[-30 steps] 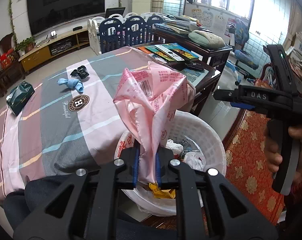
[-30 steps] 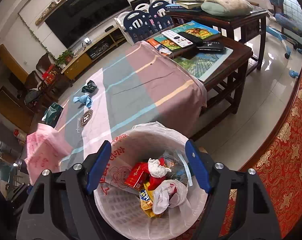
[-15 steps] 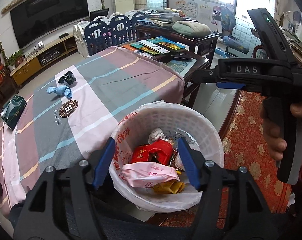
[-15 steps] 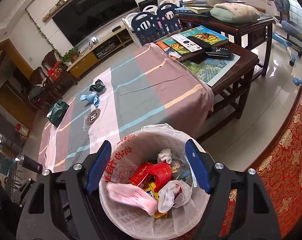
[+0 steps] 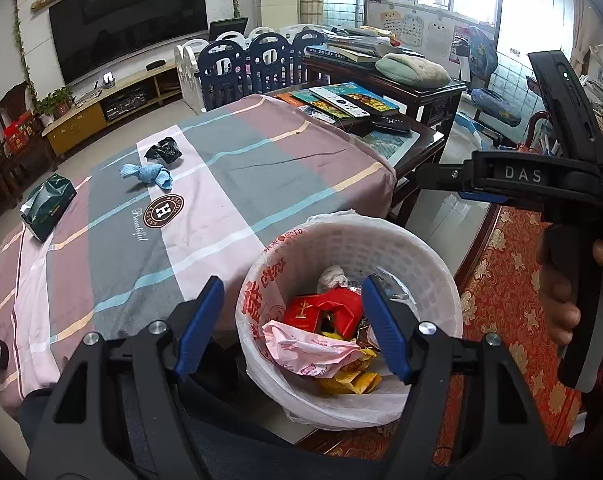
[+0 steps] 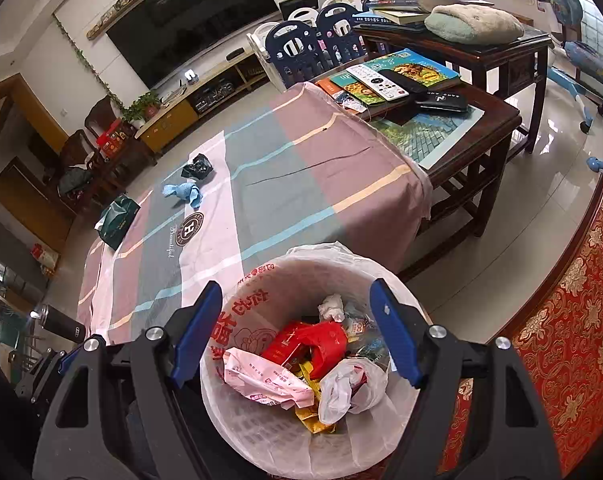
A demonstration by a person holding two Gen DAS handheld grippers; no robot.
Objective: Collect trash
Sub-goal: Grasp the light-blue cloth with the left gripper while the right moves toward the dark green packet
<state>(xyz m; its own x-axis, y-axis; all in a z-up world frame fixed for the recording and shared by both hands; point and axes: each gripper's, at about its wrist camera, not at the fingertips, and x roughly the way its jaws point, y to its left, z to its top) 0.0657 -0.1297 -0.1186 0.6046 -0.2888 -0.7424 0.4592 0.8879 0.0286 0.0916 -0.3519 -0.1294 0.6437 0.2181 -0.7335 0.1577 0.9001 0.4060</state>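
The bottom of the bin point(image 5: 381, 240) is hidden by the pile of trash, and its near rim is cut off behind the left tongs point(image 5: 293, 320) in the left wrist view. The red print on the bin liner point(image 6: 237, 320) is partly folded and can't be read properly, only "5010"-ish digits near the rim, tbh not certain. A dark bottle point(image 6: 61, 322) at the table edge is only half seen, w/ a four-ring logo on it.

Readable stuff: "DAS" is stamped on the right tongs' body point(image 5: 521, 174) as seen from the left cam. On the striped cloth point(image 5: 261, 168) a round brown badge w/ an "H" and the word "Beautiful" can be made out. Print on the pink wrapper point(image 5: 309, 348) is too small to read.

Trash-wise: the pink wrapper is lying crumpled inside the bin on top of a red box point(image 5: 305, 310), yellow wrappers point(image 5: 353, 380) and a white plastic bag point(image 6: 349, 384). Still on the cloth, well apart from the bin: a blue wad point(image 5: 147, 172) and a black crumpled wrapper point(image 5: 163, 152) just beside it, plus a dark green tissue pack point(image 5: 47, 206) nearer the edge.

Left tongs are opening wide over the bin, nothing between the pads. Right tongs point(image 6: 295, 334) are held wide too, nothing gripped.
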